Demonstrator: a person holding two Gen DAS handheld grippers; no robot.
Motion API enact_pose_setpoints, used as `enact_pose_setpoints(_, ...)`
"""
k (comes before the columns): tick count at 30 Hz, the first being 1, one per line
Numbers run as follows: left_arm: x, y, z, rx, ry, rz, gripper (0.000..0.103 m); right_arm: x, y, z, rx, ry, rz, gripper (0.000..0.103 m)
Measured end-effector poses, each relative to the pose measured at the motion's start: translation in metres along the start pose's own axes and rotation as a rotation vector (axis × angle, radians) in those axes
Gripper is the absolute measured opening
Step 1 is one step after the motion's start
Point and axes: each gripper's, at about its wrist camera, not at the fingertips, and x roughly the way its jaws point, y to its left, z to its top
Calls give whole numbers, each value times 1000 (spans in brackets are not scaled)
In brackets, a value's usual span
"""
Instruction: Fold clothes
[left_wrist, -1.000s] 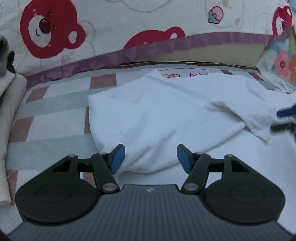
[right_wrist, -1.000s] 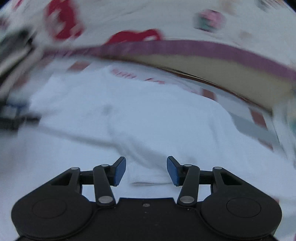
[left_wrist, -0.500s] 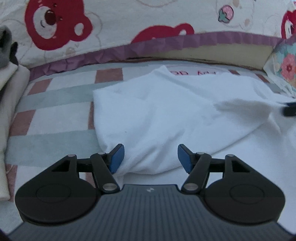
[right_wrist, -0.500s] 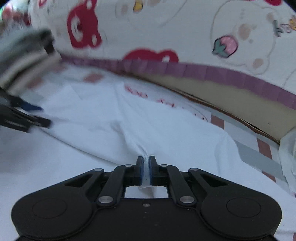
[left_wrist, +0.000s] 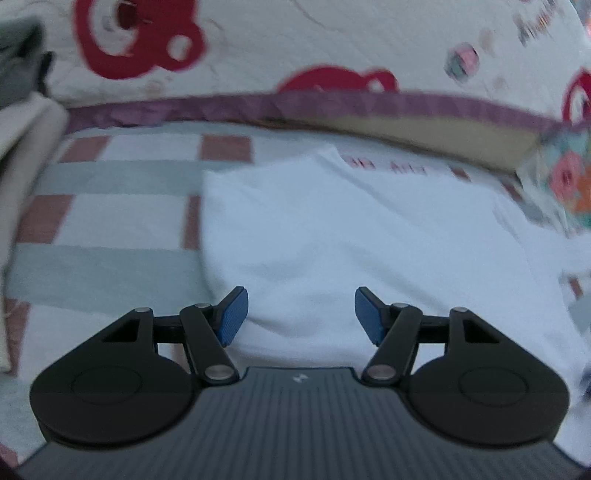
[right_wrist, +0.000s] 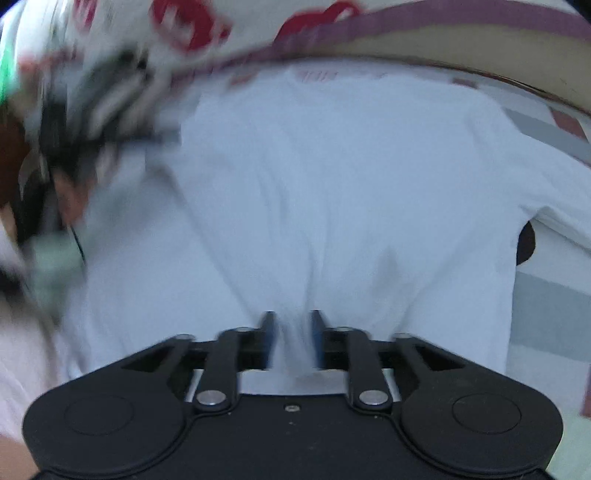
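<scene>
White T-shirt (left_wrist: 351, 236): spread on checked bedsheet (left_wrist: 103, 218), partly folded, left edge doubled into a straight line; far end near purple-trimmed bear-print quilt (left_wrist: 295, 44).
Left gripper (left_wrist: 300, 314): fingers (left_wrist: 233, 314) spread wide, grasping nothing, poised over near hem; probably placed to pin or take the near corner.
Right gripper (right_wrist: 291, 338): fingers (right_wrist: 267, 339) drawn close with a bunched tuck of shirt cloth between, radiating creases suggesting tension; whether fully clamped or just releasing, blurred, cannot tell. Hold at the hem judged suited to lifting or carrying a fold across.
Writing: red lettering on shirt (left_wrist: 384, 165), at far end, upside down and blurred, unreadable. Small pale mark on left gripper body (left_wrist: 300, 378), not legible.
Left edge: stacked cream fabric (left_wrist: 22, 155).
</scene>
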Motion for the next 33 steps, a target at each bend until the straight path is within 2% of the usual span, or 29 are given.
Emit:
enact_pose_setpoints(1,2,-5,-1,27,15,-3,63,-2,-4,-2,28,1,17,52)
enact_pose_setpoints(3,4,-13,-4,74,39,-9,63,-5,-19,4,93,-36,13,52)
enact_pose_setpoints(7,6,-20,-9,110,103,-56,66,18,-35,15,51,4,-70,52)
enact_pose_setpoints(9,11,-24,-15,126,187,-44,68,39,-40,18,11,70,-98,52)
enact_pose_setpoints(11,7,-31,-21,166,211,-15,69,63,-43,20,-31,147,-124,54)
enact_pose_setpoints(12,4,-33,-24,180,215,-3,69,66,-43,21,-50,159,-116,54)
enact_pose_setpoints(13,1,-34,-25,179,219,10,68,65,-40,22,-69,154,-95,45)
enact_pose_setpoints(14,-2,-33,-26,172,220,24,67,64,-38,23,-88,149,-74,15)
enact_pose_setpoints(15,-4,-31,-27,172,230,50,62,62,-35,24,-107,144,-53,5)
enact_pose_setpoints(16,-4,-28,-27,177,248,89,51,61,-33,25,-126,139,-33,6)
enact_pose_setpoints(18,-7,-22,-25,193,267,144,47,57,-29,29,-164,123,-11,6)
enact_pose_setpoints(21,-21,-2,-12,95,213,87,47,42,-28,45,-200,65,-35,6)
enact_pose_setpoints(23,-28,14,4,-18,126,37,55,42,-29,49,-209,46,-43,6)
enact_pose_setpoints(25,-27,25,22,-108,30,26,66,45,-30,52,-214,34,-52,5)
enact_pose_setpoints(26,-19,28,33,-144,7,30,67,46,-30,54,-217,28,-56,5)
enact_pose_setpoints(29,17,39,63,-254,32,59,67,51,-32,58,-225,9,-69,6)
enact_pose_setpoints(33,62,40,82,-330,90,148,65,56,-34,65,-235,-15,-85,6)
